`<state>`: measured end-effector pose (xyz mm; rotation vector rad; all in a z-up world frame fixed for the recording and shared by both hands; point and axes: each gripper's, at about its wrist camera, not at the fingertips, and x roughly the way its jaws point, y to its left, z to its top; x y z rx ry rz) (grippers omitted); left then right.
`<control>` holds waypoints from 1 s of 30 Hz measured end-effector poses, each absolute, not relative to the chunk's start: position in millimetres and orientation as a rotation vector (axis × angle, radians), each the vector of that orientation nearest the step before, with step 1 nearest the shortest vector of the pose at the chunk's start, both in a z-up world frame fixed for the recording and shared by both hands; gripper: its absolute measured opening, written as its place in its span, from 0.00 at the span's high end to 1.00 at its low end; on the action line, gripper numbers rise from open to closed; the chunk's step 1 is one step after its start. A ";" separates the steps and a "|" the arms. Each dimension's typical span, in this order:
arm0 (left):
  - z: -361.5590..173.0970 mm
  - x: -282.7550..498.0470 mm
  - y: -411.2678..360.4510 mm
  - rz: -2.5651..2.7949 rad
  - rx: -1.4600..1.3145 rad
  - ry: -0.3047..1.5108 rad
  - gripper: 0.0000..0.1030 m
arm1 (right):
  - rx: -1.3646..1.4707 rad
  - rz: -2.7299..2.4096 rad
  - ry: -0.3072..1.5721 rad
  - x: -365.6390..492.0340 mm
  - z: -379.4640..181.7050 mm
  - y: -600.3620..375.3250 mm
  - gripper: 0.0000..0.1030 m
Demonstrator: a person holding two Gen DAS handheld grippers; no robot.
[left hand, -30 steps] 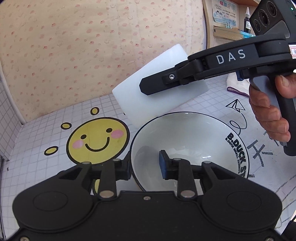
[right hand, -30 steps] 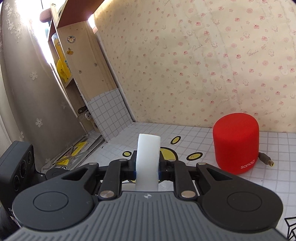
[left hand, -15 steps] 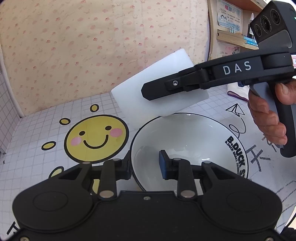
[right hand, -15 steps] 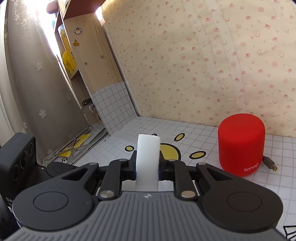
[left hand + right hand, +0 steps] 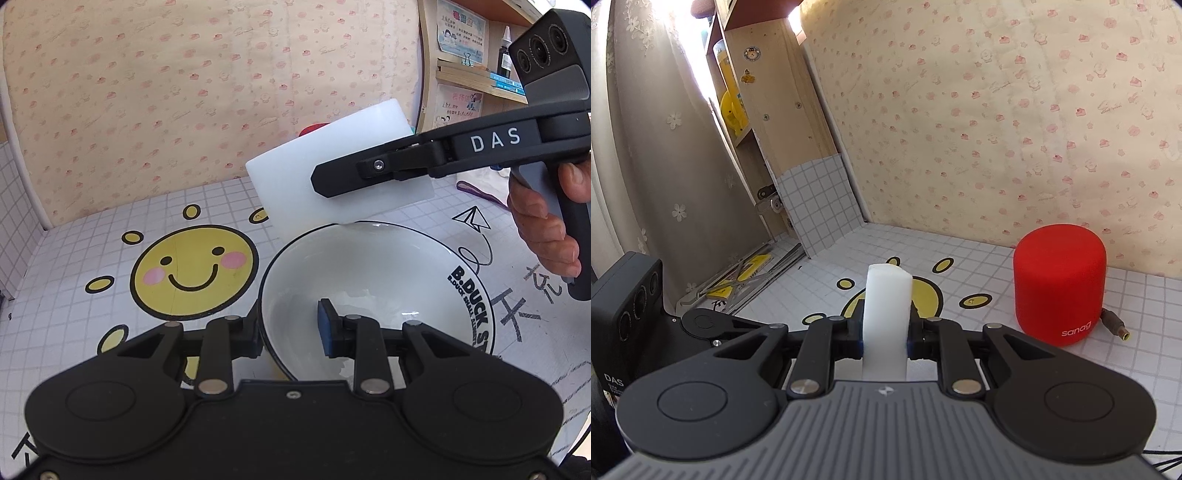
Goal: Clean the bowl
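Sponge block (image 5: 332,177) tilted over glossy bowl (image 5: 373,273)

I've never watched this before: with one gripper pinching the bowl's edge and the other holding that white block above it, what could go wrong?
The left gripper grips the bowl only at its near rim, so scrubbing might tip or slide it. The sponge sits in a narrow pinch in the right gripper and could twist loose.
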<state>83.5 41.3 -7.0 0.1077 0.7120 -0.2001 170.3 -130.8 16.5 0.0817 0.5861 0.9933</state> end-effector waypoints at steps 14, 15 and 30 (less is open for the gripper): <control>-8.7 78.0 39.5 -0.198 0.120 0.706 0.71 | -0.013 1.135 0.560 181.7 18.7 -143.8 0.80; -8.7 78.1 39.4 -0.198 0.121 0.706 0.71 | -0.027 1.157 0.565 184.8 19.2 -142.0 0.80; -8.7 78.4 39.1 -0.192 0.112 0.708 0.71 | -0.105 1.278 0.623 197.6 17.6 -143.5 0.80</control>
